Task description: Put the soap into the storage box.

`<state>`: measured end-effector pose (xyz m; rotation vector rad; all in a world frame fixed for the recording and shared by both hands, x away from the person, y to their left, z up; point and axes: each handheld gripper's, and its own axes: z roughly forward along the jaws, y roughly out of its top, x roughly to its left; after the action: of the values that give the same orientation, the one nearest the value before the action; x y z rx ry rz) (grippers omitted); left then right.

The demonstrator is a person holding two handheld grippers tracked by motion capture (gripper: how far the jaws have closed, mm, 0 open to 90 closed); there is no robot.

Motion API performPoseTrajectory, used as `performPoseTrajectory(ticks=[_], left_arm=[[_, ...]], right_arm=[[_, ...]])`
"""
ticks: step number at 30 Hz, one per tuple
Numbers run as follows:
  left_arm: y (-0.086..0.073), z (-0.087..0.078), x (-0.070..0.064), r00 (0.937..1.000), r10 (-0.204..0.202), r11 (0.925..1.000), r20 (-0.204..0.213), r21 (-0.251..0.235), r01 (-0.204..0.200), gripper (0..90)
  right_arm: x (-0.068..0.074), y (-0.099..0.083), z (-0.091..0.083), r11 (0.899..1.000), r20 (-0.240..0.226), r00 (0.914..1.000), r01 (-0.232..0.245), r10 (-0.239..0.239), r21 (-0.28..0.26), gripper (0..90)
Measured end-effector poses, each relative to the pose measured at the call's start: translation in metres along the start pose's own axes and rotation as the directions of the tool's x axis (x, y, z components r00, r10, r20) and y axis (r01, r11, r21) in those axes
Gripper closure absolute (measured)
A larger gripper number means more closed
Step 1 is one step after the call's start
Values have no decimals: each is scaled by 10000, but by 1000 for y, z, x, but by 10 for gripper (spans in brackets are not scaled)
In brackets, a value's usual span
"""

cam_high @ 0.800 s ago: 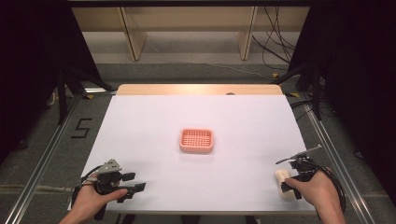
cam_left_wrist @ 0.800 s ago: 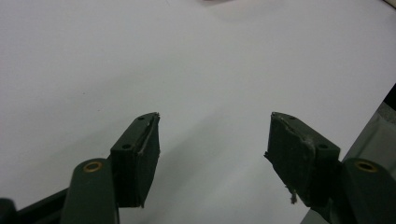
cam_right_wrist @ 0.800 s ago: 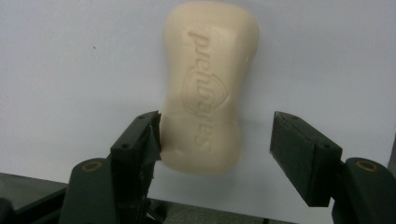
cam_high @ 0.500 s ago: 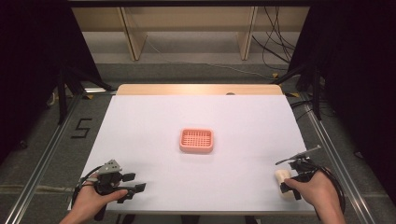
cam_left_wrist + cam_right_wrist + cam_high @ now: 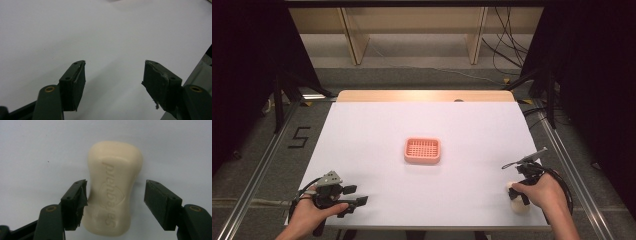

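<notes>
A cream soap bar (image 5: 113, 187) with an embossed brand name lies flat on the white table (image 5: 377, 125) near its front right corner. My right gripper (image 5: 116, 182) is open and straddles the bar. Its left pad is at the soap's edge and its right pad stands a little apart. From above, the right gripper (image 5: 515, 194) points down at the soap bar (image 5: 519, 205) under the person's hand. My left gripper (image 5: 115, 62) is open with nothing between its fingers, and rests low at the front left, where the left gripper (image 5: 361, 200) points right.
A pink slotted basket (image 5: 422, 150) sits in the middle of the table. A wooden strip (image 5: 422, 96) runs along the far edge. Metal rails (image 5: 262, 165) flank both sides, and cables trail on the floor at the back right.
</notes>
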<state>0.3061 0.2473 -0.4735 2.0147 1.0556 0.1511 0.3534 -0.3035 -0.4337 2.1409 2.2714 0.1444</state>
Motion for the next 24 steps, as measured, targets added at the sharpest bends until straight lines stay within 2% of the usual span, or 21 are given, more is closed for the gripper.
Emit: performPoseTrajectory(ticks=[1, 2, 10, 11, 13, 14, 15, 16, 17, 19, 20, 21, 23, 24], left_arm=[[0, 0, 0, 10000, 0, 10000, 0, 0, 0, 339], [0, 1, -1, 10000, -61, 10000, 67, -68, 62, 339], [0, 1, -1, 9999, -149, 9997, 71, -172, 150, 339], [0, 1, -1, 9999, -149, 9997, 71, -172, 150, 339], [0, 1, -2, 9998, -158, 9997, 73, -172, 159, 339], [0, 1, -2, 9998, -158, 9997, 73, -172, 159, 339], [0, 1, -1, 9998, -159, 9997, 73, -170, 160, 339], [0, 1, -1, 9998, -167, 9997, 72, -167, 168, 339], [0, 1, -1, 9998, -162, 9997, 73, -167, 164, 339], [0, 1, -1, 9999, -157, 9997, 73, -166, 158, 339], [0, 1, -2, 9999, -152, 9997, 72, -163, 153, 339], [0, 1, -2, 9999, -145, 9998, 73, -166, 147, 339], [0, 1, -2, 9999, -143, 9998, 71, -165, 144, 339], [0, 1, -2, 9999, -144, 9998, 66, -169, 145, 339]], right_arm=[[0, 0, 0, 10000, 0, 10000, 0, 0, 0, 354], [-2, 2, 1, 9992, 74, 9993, 361, -360, -141, 353], [0, 7, 9, 9986, 75, 9988, 482, -484, 215, 361], [0, 7, 9, 9986, 75, 9988, 482, -484, 215, 361], [3, 7, 13, 9988, 45, 10000, 59, -61, 484, 373], [3, 7, 13, 9988, 45, 10000, 59, -61, 484, 373], [0, 8, 14, 9981, 117, 9989, 447, -453, 423, 381], [0, 8, 15, 9975, 47, 9986, 522, -525, 476, 397], [-2, 8, 15, 9945, 163, 9969, 750, -764, 725, 401], [-2, 8, 16, 9951, 89, 9971, 754, -762, 647, 408], [3, 9, 17, 9973, 132, 9997, 201, -211, 705, 416], [1, 9, 16, 9962, 173, 9986, 493, -507, 719, 419], [2, 10, 16, 9970, 99, 9993, 355, -363, 681, 427], [-2, 10, 16, 9931, 307, 9951, 916, -941, 736, 432]])
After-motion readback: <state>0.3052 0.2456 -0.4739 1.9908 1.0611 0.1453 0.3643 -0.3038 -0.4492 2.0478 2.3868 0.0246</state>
